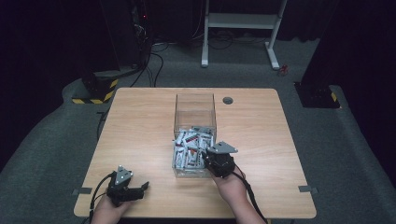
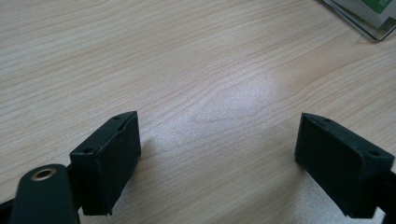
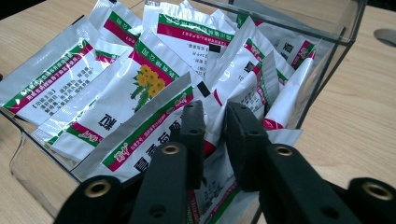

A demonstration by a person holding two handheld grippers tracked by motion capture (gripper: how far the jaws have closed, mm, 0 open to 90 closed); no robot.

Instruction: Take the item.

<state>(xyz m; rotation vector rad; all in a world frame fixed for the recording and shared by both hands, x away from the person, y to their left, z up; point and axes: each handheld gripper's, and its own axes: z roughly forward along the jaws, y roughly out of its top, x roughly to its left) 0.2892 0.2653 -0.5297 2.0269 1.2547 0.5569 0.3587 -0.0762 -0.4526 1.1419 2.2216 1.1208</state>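
Note:
A clear plastic box (image 1: 194,96) stands mid-table, its near end heaped with white sachets (image 1: 190,145) printed in green and red. My right gripper (image 1: 215,158) reaches into the near right corner of the box (image 3: 346,32). In the right gripper view its jaws (image 3: 215,109) stand a narrow gap apart with the upright edge of one sachet (image 3: 214,136) between them; I do not see the pads pressing on it. My left gripper (image 1: 141,188) rests near the front left of the table, jaws (image 2: 217,140) wide open over bare wood.
The wooden table (image 1: 140,121) has a round cable hole (image 1: 228,100) behind the box. A corner of the box (image 2: 373,21) shows far off in the left gripper view. Cables and a white desk frame (image 1: 240,21) lie on the floor beyond.

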